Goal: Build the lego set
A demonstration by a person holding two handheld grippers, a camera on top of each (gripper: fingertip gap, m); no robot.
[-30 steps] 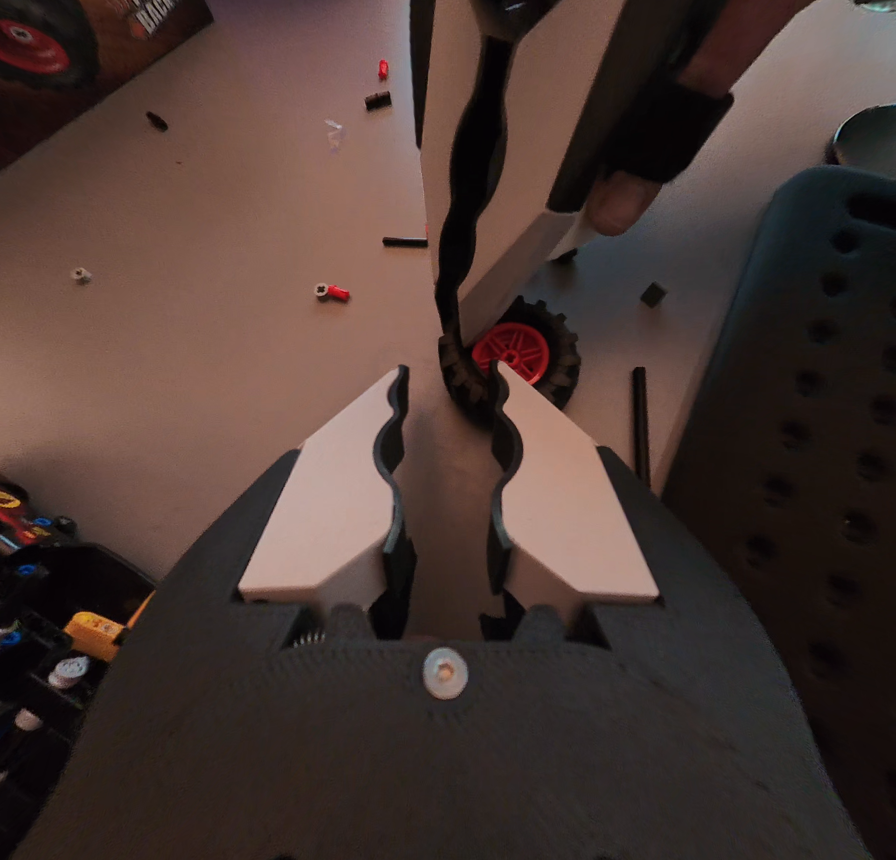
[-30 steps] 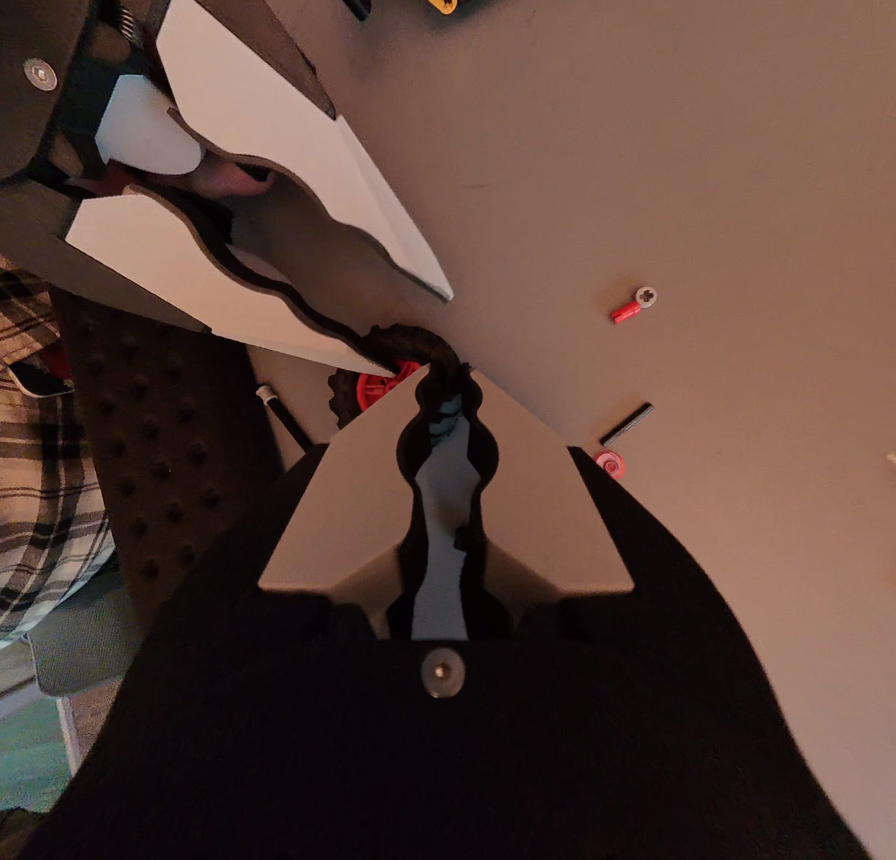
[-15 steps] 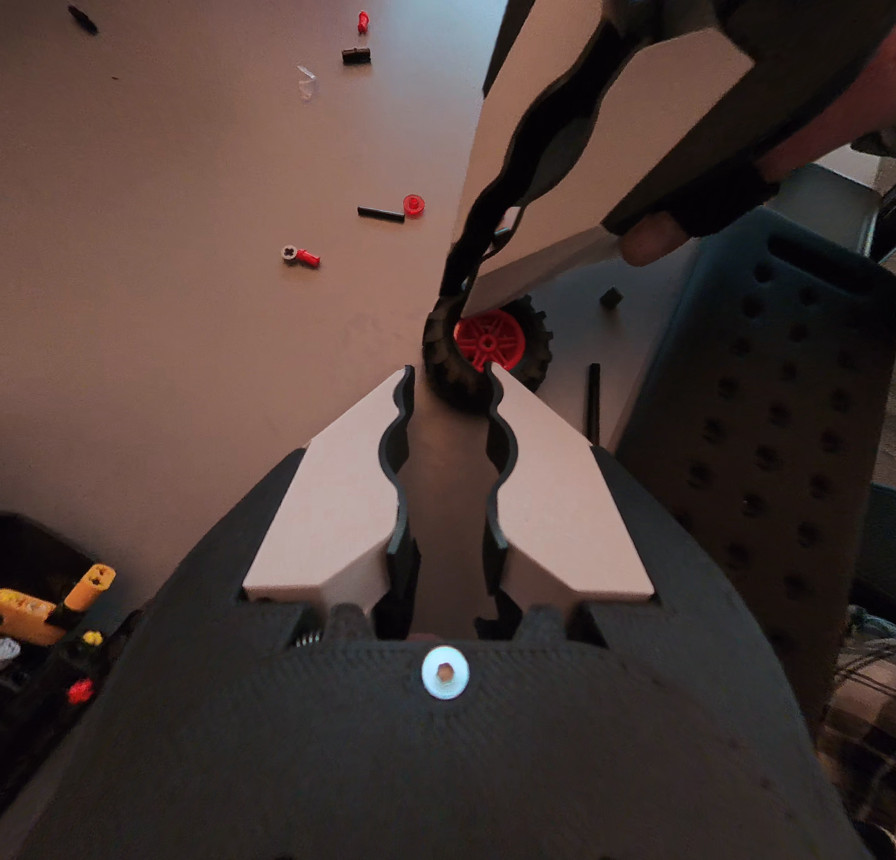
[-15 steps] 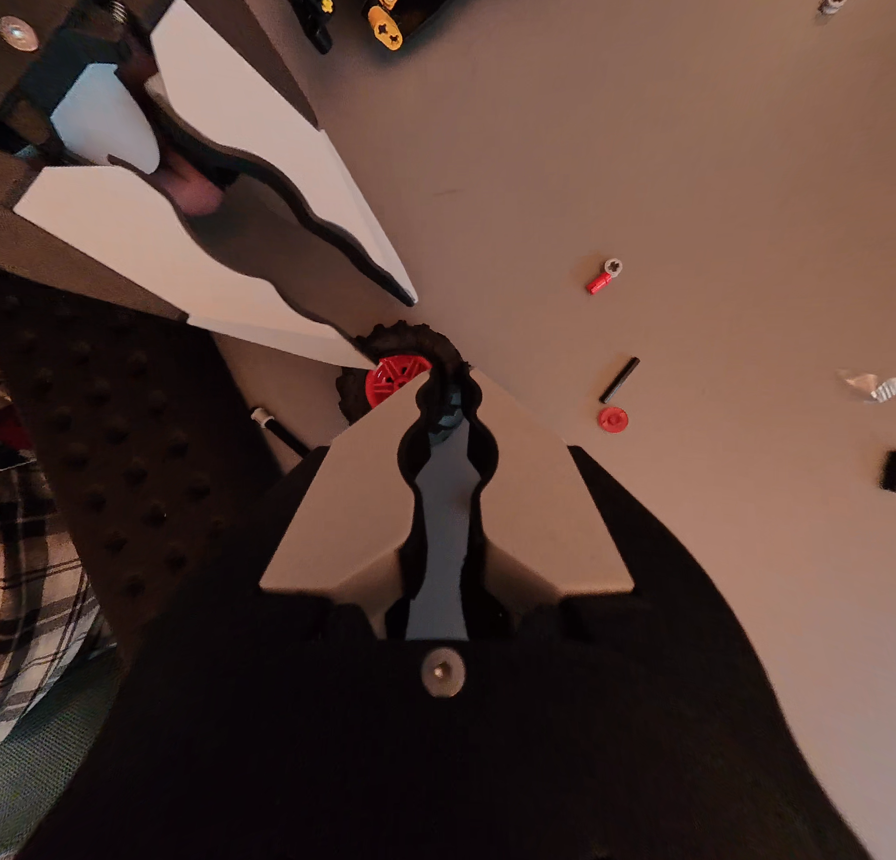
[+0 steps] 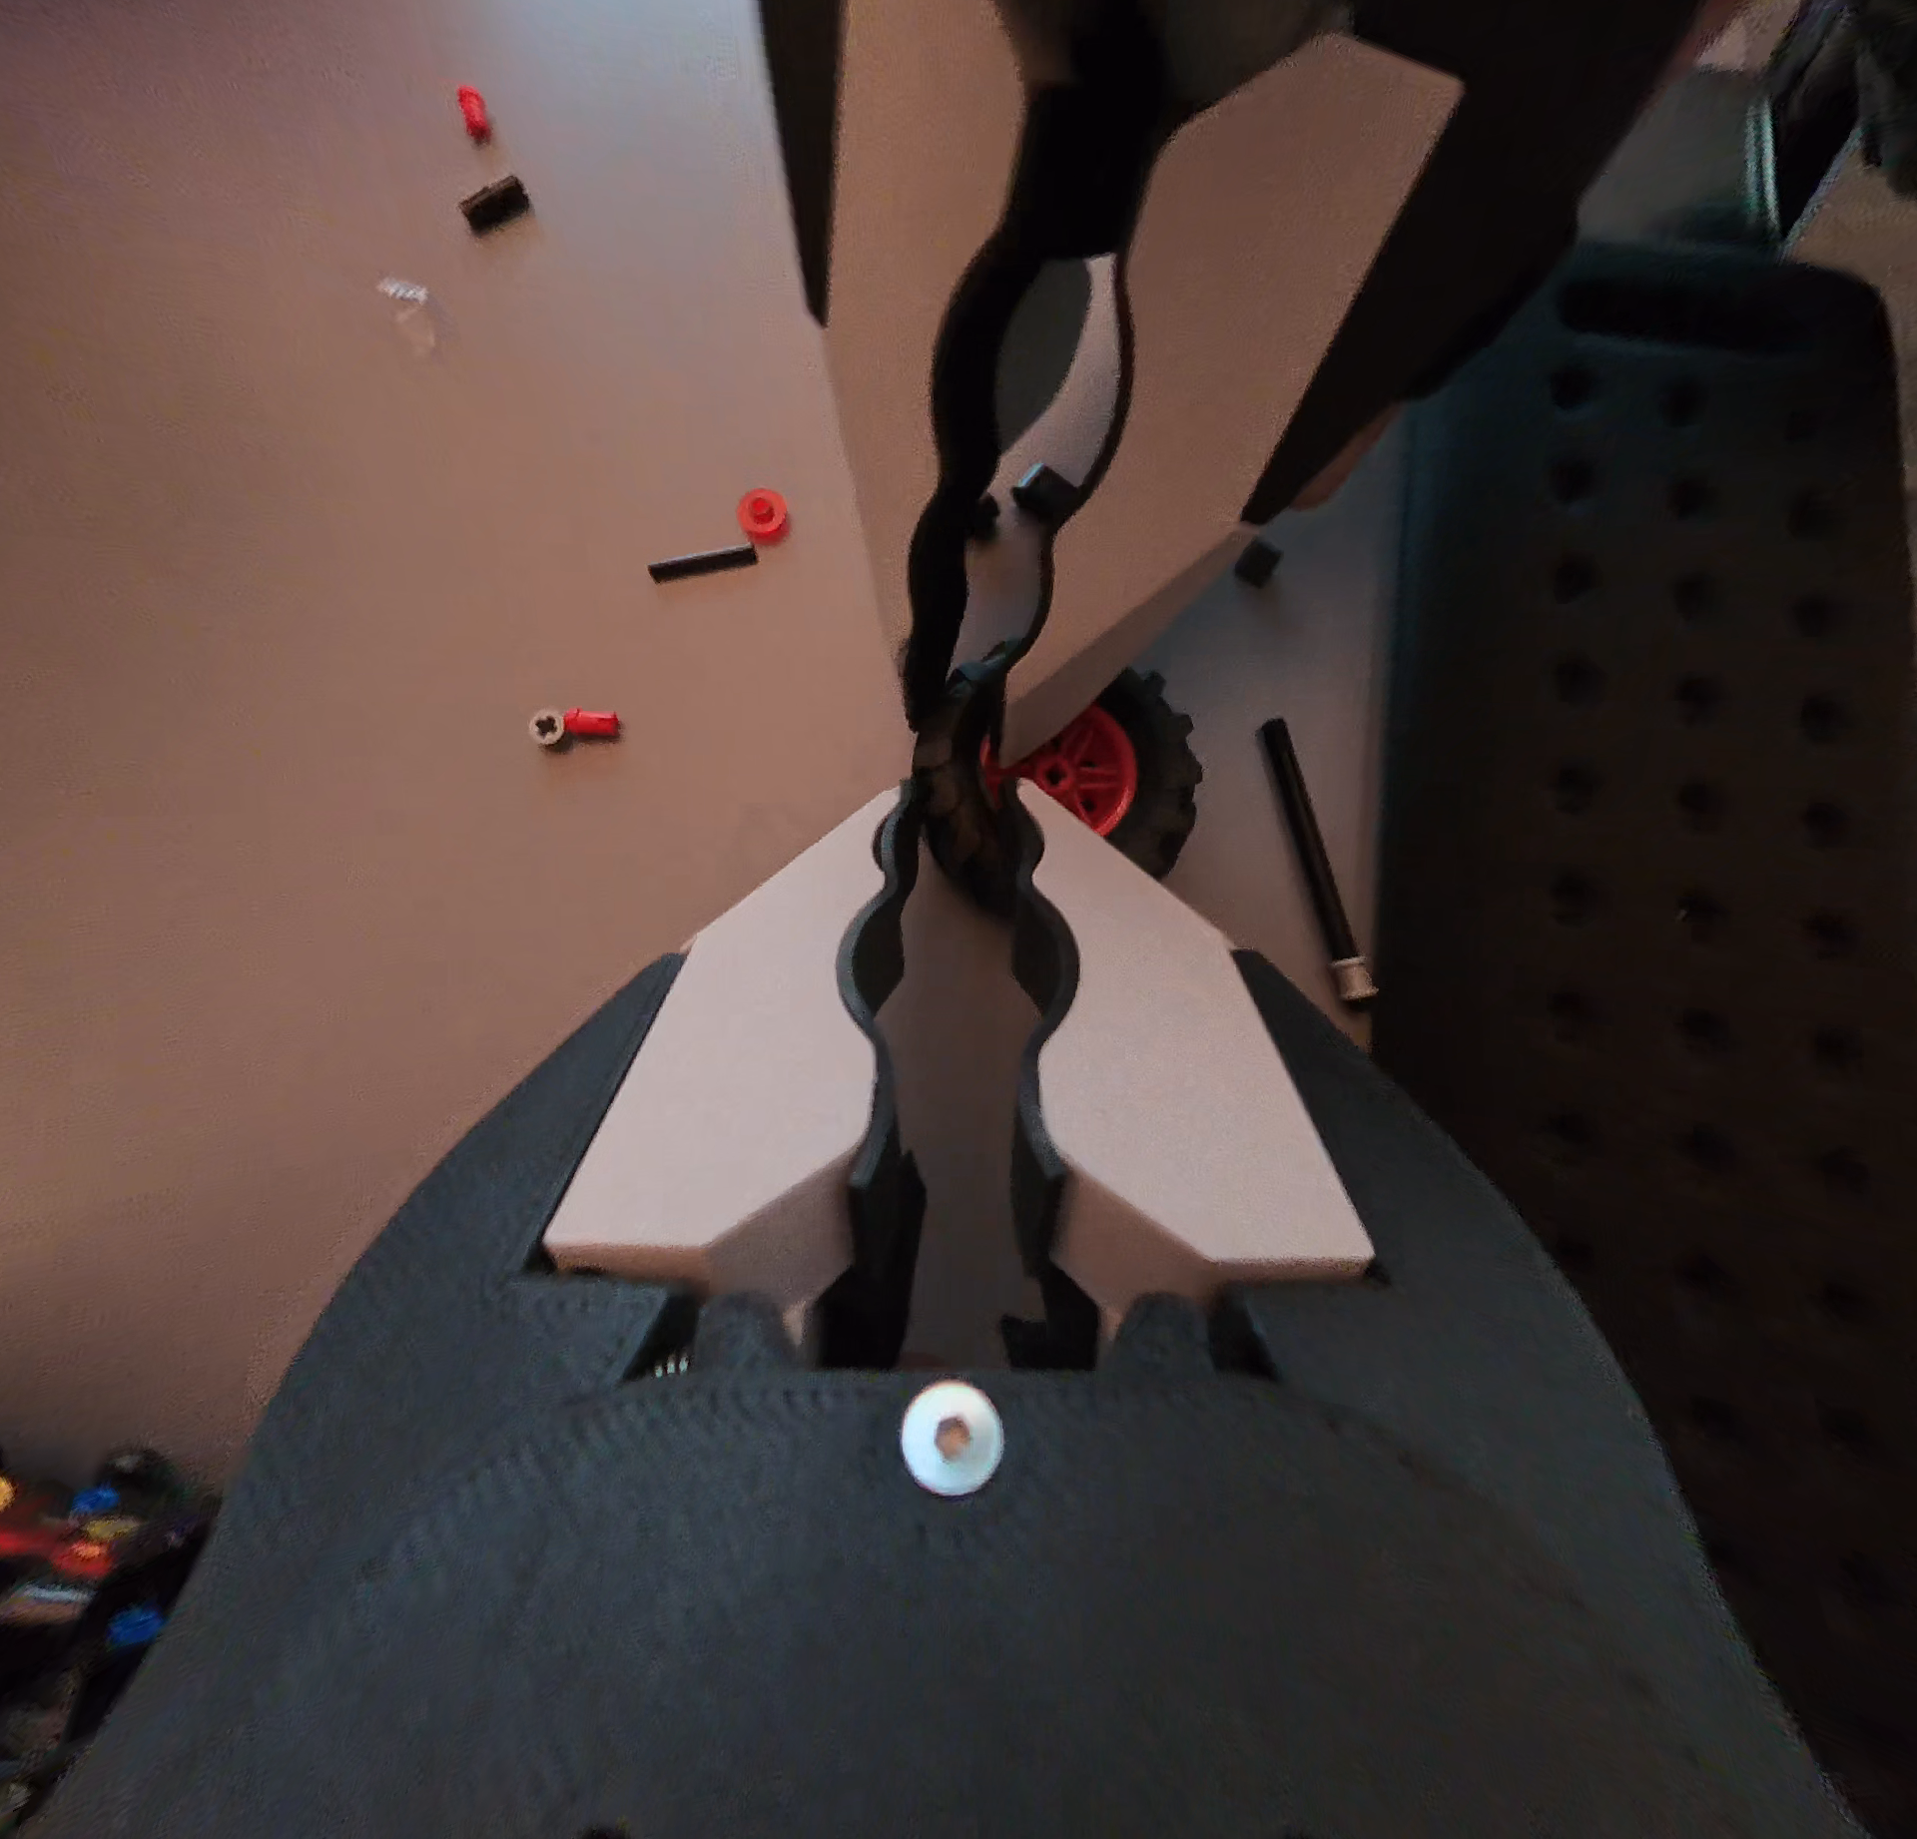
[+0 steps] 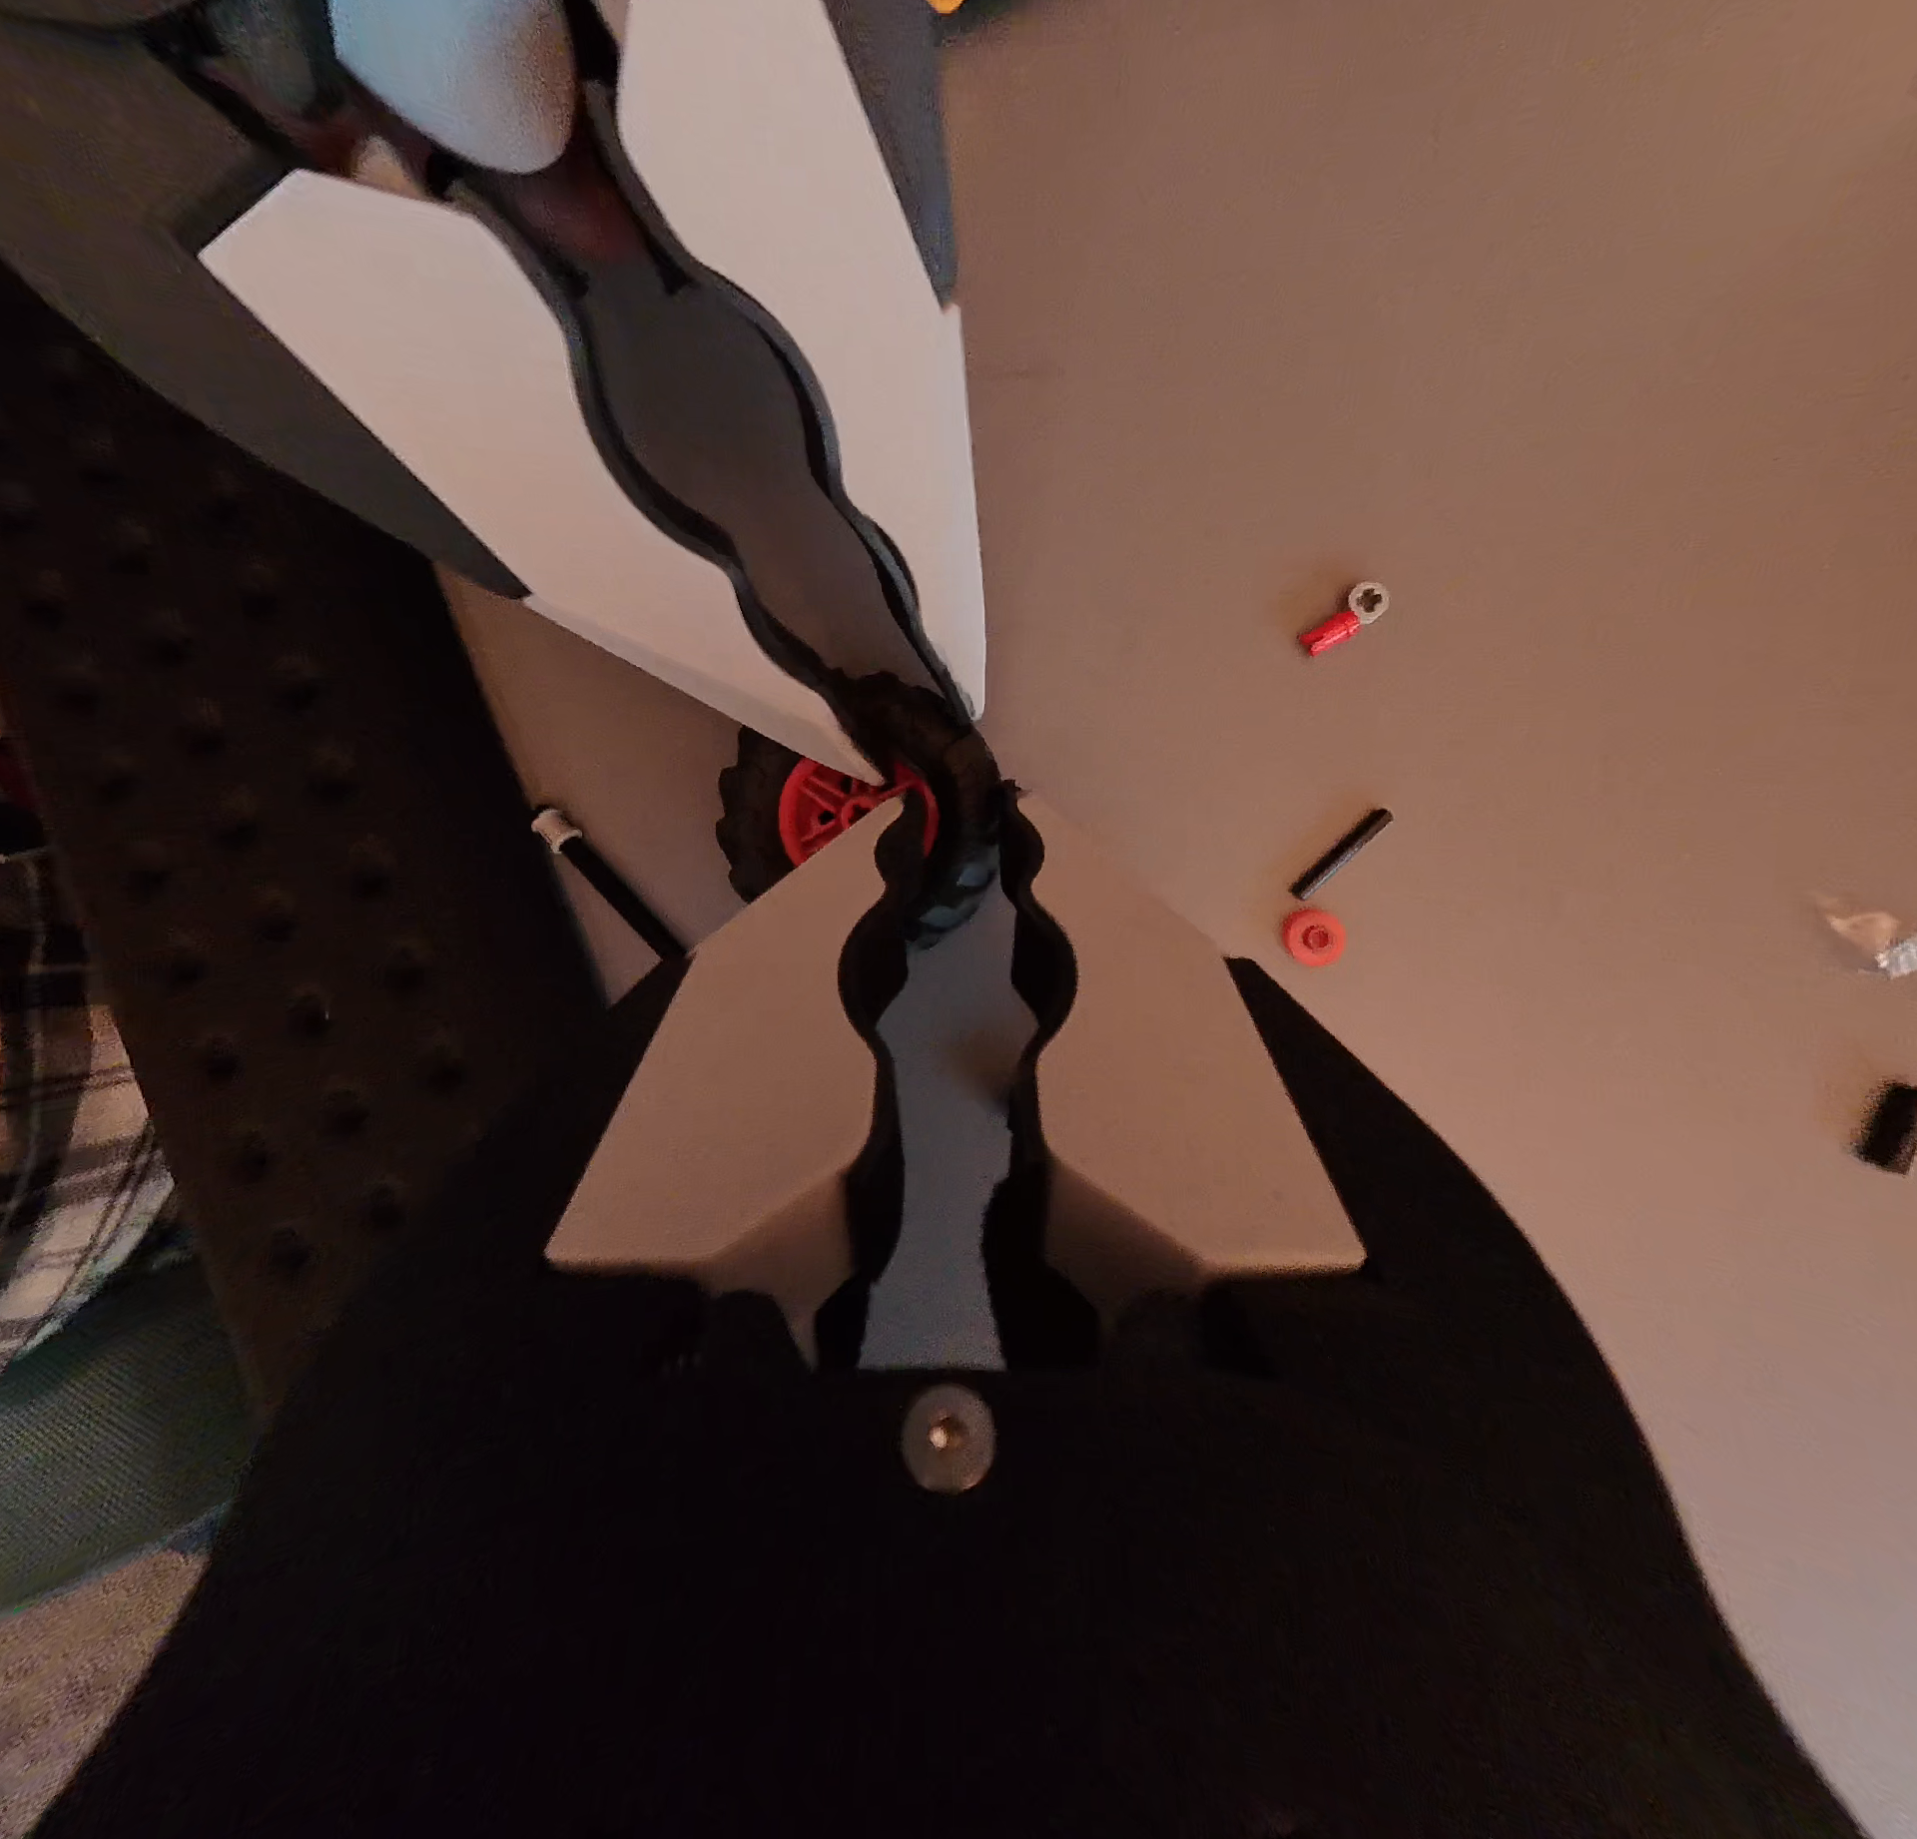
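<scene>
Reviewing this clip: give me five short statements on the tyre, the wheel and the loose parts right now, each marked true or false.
1. Both the left gripper and the right gripper pinch the loose black tyre. True.
2. The wheel with the red rim is lifted clear of the table. False: it rests on the table behind the fingertips.
3. A red round bush lies at one end of a short black axle. True.
4. The small red pin with a grey end is held in the left gripper. False: it lies loose on the table.
5. A long black axle lies near the table edge. True.
</scene>
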